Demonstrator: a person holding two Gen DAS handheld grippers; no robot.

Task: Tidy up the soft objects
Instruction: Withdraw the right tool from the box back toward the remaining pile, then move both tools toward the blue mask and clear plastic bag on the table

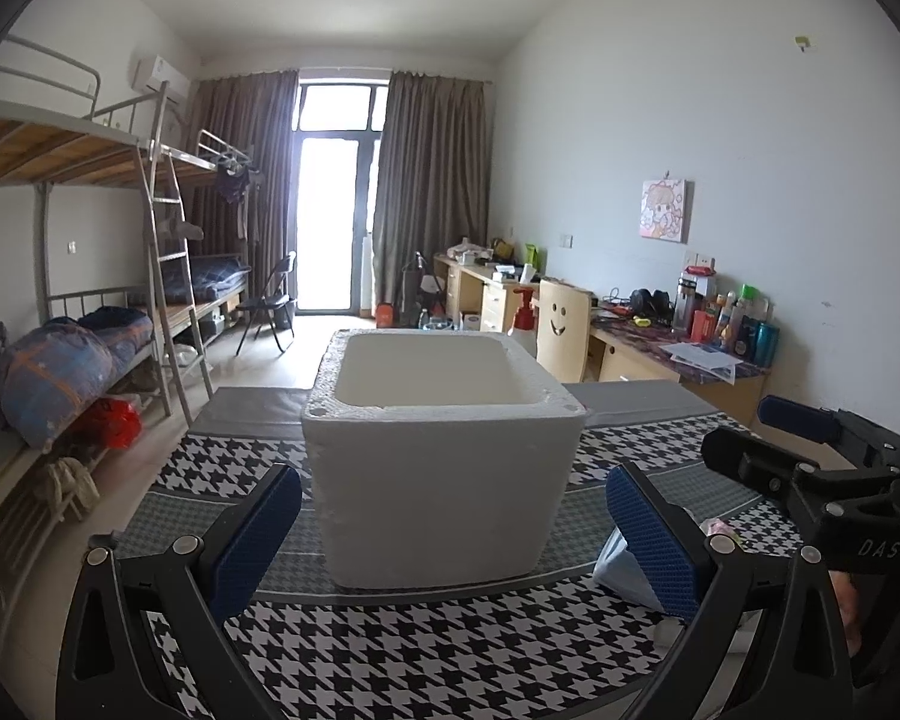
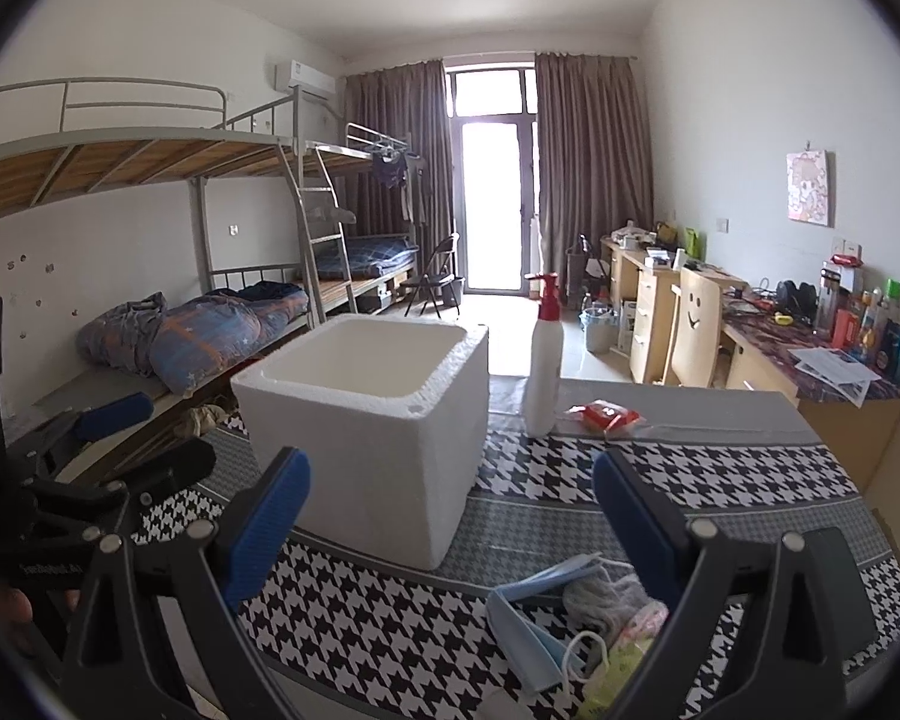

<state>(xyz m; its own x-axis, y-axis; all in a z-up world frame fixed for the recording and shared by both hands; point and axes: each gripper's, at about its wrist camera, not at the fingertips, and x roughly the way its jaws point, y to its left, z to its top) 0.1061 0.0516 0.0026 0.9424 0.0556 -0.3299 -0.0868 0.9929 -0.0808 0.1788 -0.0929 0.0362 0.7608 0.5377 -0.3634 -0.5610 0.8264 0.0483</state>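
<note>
One foam box (image 2: 366,420), one bottle (image 2: 543,360), one mask (image 2: 525,606) on the table (image 2: 720,474); left tool (image 1: 450,534) and right tool (image 2: 450,516) released, empty.

Daylight pours through the balcony door (image 1: 330,204) at the far end — its glass is blown out to white, washing haze over the curtains (image 1: 432,180). The room is otherwise soft and evenly lit. Fisheye bending curves the walls; black vignette rings both views.

A white pump bottle (image 2: 543,360) stands beside a red packet (image 2: 609,415) on the houndstooth tablecloth (image 2: 720,474).
</note>
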